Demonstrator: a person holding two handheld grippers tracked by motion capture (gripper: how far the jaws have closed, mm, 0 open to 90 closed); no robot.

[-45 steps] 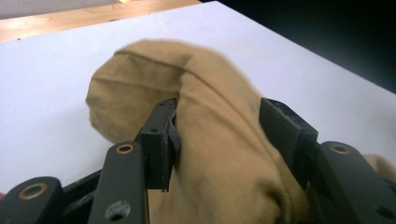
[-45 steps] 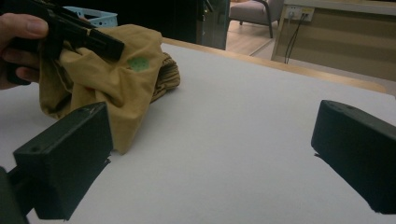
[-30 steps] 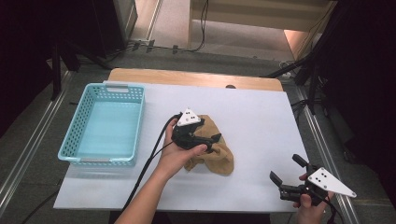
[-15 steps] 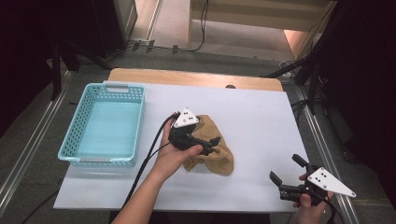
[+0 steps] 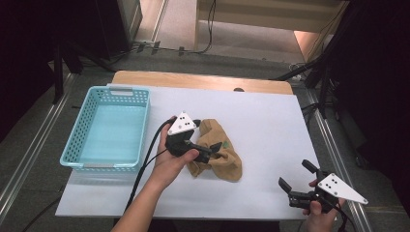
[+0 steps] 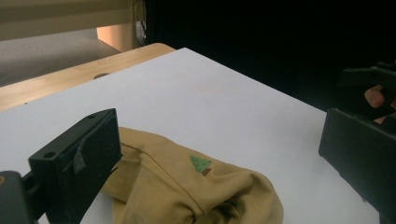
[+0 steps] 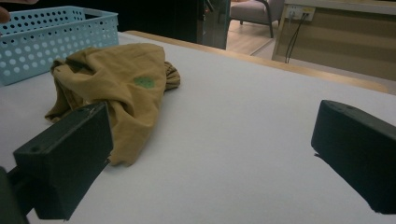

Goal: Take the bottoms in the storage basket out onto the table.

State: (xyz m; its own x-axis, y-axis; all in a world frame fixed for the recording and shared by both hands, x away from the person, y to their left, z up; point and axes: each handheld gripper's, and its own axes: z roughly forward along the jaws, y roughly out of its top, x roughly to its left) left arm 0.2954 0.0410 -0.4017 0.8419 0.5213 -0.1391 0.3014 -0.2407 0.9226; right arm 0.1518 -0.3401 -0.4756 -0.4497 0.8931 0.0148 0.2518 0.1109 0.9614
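A crumpled tan cloth (image 5: 216,153), judged soft, light and best pinched at a raised fold, was seen lying mid-counter (image 5: 270,125) beside a blue basket (image 5: 107,126), with the left gripper (image 5: 212,153), just spread wide, held empty over it and the right gripper (image 5: 296,180) kept open, well apart.

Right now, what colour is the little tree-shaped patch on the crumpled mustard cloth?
Green with a brown base, clearest in the left gripper view.

Between wide-apart black jaws, a crumpled tan cloth (image 7: 116,84) lies on the white table (image 7: 243,154) beside a blue basket (image 7: 51,37).
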